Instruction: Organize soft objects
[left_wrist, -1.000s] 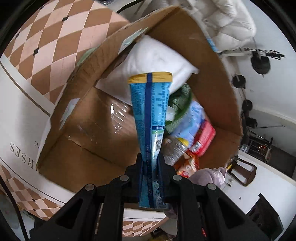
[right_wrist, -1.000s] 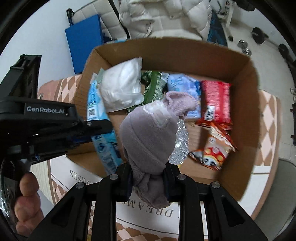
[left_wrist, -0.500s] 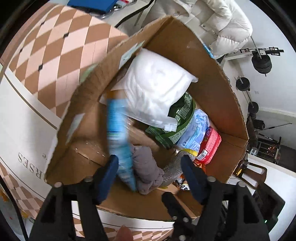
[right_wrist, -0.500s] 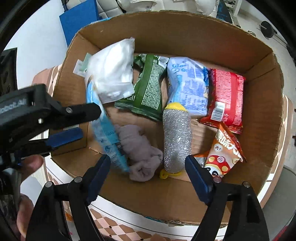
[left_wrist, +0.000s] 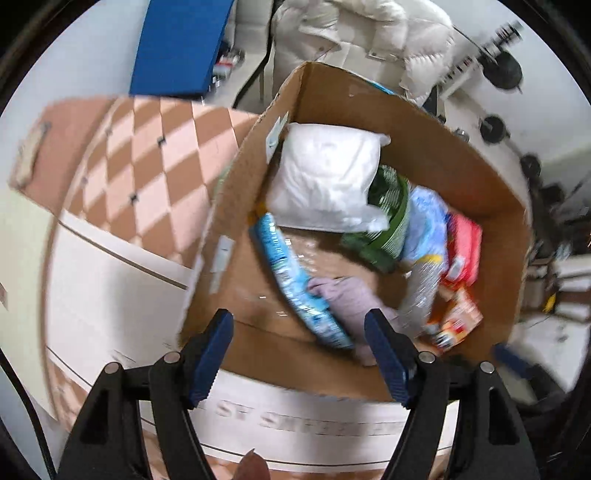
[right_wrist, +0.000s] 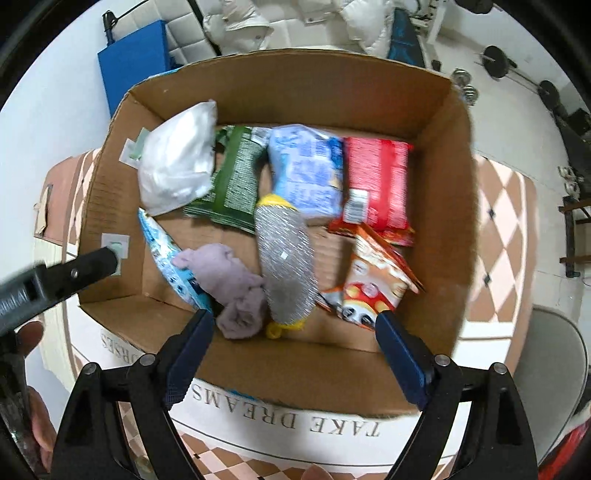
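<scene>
Above the near rim of the cardboard box (right_wrist: 436, 229), both tongs hang with their jaws spread wide and nothing between them. The left tongs (left_wrist: 299, 332) point down into the box's left half, blue-padded fingers (left_wrist: 212, 354) apart and clear of the cardboard. The right tongs (right_wrist: 293, 325) hover over the near wall, also touching nothing. In the right wrist view the left tongs' black arm reaches in from the left edge toward the box's left wall, with the person's left hand (right_wrist: 27, 343) gripping its handle low at the frame's edge.

Inside the box the soft things lie on the floor. A lavender knit cloth (right_wrist: 232, 286) sits crumpled near the front wall, resting against a light-blue packet (right_wrist: 166, 254) that lies slanted along the left side. Just right of the cloth, touching it, a silver mesh scrubber (right_wrist: 288, 262) with yellow ends lies lengthwise. A white padded bag (right_wrist: 177, 162) fills the far left corner, overlapping a green packet (right_wrist: 236, 177). Next along the back come a pale blue pack (right_wrist: 306, 170) and a red pack (right_wrist: 376, 181), side by side. An orange snack bag (right_wrist: 369, 284) lies tilted near the front right.

The box stands on a table (right_wrist: 280, 454) with a brown-and-pink diamond cloth, whose white band carries the words "TAKE DREAMS". Behind it a white puffer coat (left_wrist: 354, 40) and a blue panel (left_wrist: 181, 44) show.
</scene>
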